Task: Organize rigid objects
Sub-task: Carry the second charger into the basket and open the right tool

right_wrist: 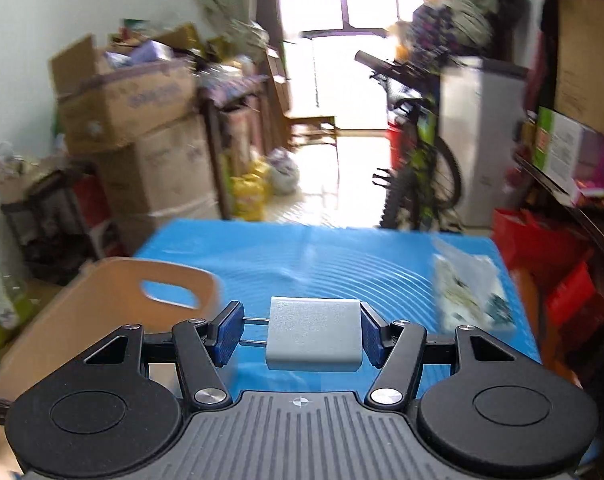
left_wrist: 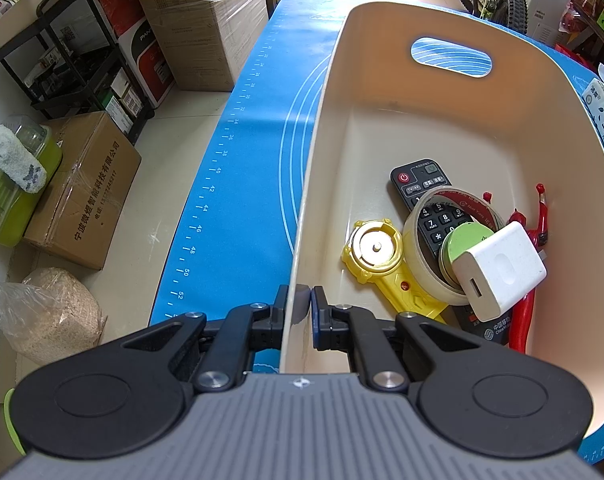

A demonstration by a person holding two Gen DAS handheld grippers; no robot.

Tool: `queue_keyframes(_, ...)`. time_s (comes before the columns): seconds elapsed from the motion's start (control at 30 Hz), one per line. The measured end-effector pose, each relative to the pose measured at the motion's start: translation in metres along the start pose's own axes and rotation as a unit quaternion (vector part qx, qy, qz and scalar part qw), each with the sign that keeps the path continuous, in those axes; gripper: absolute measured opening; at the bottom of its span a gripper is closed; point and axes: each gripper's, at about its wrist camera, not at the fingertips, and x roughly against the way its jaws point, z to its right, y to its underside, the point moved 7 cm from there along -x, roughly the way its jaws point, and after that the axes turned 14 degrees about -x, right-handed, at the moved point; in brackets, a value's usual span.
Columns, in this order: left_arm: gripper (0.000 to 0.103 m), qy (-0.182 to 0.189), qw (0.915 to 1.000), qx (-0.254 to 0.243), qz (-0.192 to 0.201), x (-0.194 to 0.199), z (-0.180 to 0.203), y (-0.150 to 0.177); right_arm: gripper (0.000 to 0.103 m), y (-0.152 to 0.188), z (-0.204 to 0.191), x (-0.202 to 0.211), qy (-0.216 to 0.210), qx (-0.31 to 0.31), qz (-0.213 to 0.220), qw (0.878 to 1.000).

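Left tongs [left_wrist: 300,300]: clamped on bin [left_wrist: 453,128] wall. Right tongs [right_wrist: 300,334]: gripping grey plug [right_wrist: 313,334] by prongs and end; risk: it twists loose, lands on surface [right_wrist: 341,256].

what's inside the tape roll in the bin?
Through the tape roll the black remote's number keys show, with a green disc beside them. The white charger covers the ring's lower part.

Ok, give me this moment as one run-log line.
left gripper: shut on bin wall | right gripper: shut on grey block, above blue mat | in bin: remote, tape roll, white charger
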Motion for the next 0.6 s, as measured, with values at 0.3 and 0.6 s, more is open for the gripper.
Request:
queue_keyframes(0.3,0.012,-0.001,1.0000,-0.001,0.000,0.000,0.001,0.000,0.064,0.012,-0.086,-0.001,-0.058,0.037,-0.025,0.997)
queue_keyframes(0.6,0.012,-0.001,1.0000,-0.001,0.000,0.000,0.001,0.000,0.064,0.071,-0.136,-0.041,-0.059,0.071,-0.097,0.991)
